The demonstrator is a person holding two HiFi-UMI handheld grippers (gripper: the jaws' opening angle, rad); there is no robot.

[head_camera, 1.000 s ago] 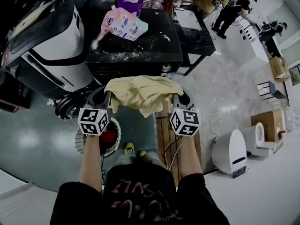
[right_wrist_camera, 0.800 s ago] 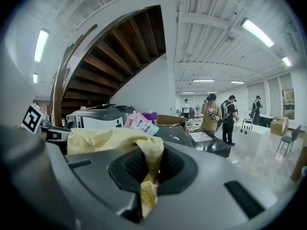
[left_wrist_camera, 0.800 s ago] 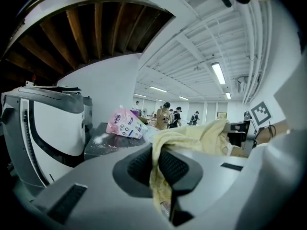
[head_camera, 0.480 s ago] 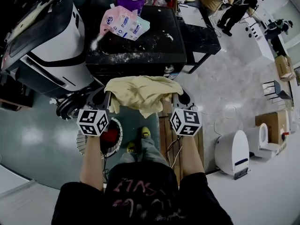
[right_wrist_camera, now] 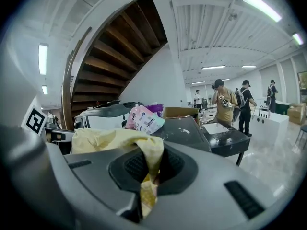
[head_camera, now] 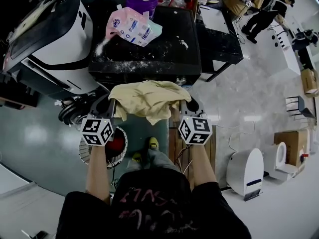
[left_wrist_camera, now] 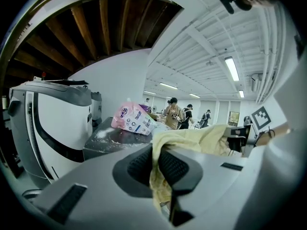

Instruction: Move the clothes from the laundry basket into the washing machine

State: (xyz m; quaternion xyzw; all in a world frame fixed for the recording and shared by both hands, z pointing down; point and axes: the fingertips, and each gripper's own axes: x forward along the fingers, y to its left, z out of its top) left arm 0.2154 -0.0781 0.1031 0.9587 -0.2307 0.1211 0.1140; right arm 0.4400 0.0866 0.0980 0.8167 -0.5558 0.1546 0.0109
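My left gripper (head_camera: 113, 105) and right gripper (head_camera: 183, 106) each pinch one end of the yellow cloth (head_camera: 149, 98), slung between them before the black table's (head_camera: 149, 59) near edge. It looks soft, light and limp, so these end grips should hold.

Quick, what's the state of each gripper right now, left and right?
The left gripper is closed, holding one end of the yellow cloth.
The right gripper is closed, holding the other end of the yellow cloth.
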